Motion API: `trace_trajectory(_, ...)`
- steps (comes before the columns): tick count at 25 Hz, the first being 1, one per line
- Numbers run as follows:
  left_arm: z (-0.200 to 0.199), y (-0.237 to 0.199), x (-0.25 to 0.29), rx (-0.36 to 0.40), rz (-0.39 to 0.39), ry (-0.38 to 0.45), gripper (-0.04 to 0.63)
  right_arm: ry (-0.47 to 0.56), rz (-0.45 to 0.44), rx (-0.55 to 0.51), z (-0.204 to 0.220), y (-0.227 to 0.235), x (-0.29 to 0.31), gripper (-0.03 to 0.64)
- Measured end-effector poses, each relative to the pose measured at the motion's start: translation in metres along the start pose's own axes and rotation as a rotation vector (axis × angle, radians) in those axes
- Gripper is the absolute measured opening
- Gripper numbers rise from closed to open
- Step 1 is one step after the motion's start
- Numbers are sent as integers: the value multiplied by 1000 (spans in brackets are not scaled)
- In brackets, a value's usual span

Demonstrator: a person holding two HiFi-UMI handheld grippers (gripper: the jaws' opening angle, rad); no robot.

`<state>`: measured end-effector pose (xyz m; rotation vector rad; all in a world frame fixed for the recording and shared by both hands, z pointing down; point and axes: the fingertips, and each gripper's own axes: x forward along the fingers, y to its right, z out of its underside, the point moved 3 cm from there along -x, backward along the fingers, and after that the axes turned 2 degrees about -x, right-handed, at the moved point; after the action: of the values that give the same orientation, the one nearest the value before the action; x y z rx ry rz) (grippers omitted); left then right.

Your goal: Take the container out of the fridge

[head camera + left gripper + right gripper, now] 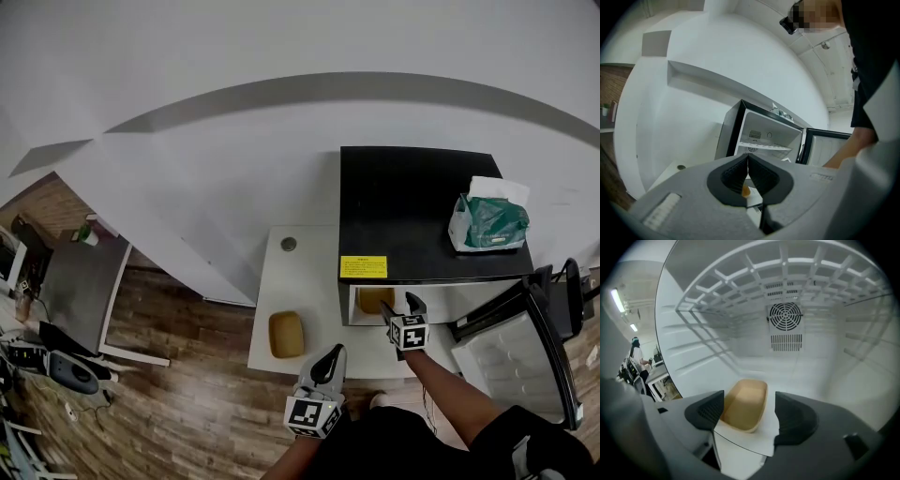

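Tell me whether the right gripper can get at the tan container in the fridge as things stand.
Probably yes. The fridge door stands open, the fingers of the right gripper are spread wide just before the container, and nothing lies between them.

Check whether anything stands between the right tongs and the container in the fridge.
Nothing visible does. The right tongs stand open at the mouth of the fridge, and the tan container lies just ahead of them on its floor. The fridge door is swung wide open.
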<state>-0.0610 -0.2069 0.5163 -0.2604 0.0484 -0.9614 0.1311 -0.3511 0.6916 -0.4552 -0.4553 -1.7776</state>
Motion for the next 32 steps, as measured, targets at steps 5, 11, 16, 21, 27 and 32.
trace_trajectory(5, 10, -5, -10, -19, -24, -18, 15, -72, 0, -3, 16, 11, 28, 322)
trace_trajectory(11, 15, -11, -21, -72, -53, -14, 14, -154, 4, 63, 31, 23, 56, 322)
trace_trajectory(16, 21, -15, -30, -69, -91, -30, 15, -190, 4, 50, 39, 29, 76, 322)
trace_trajectory(21, 27, -17, -39, -69, -117, -42, 14, -224, 5, 96, 46, 36, 85, 321)
trace_trajectory(27, 27, -36, -56, -87, -188, -29, 15, -256, -14, 84, 52, 30, 91, 318)
trace_trajectory(32, 20, -46, -68, -71, -234, -11, 15, -285, -14, 54, 55, 27, 94, 314)
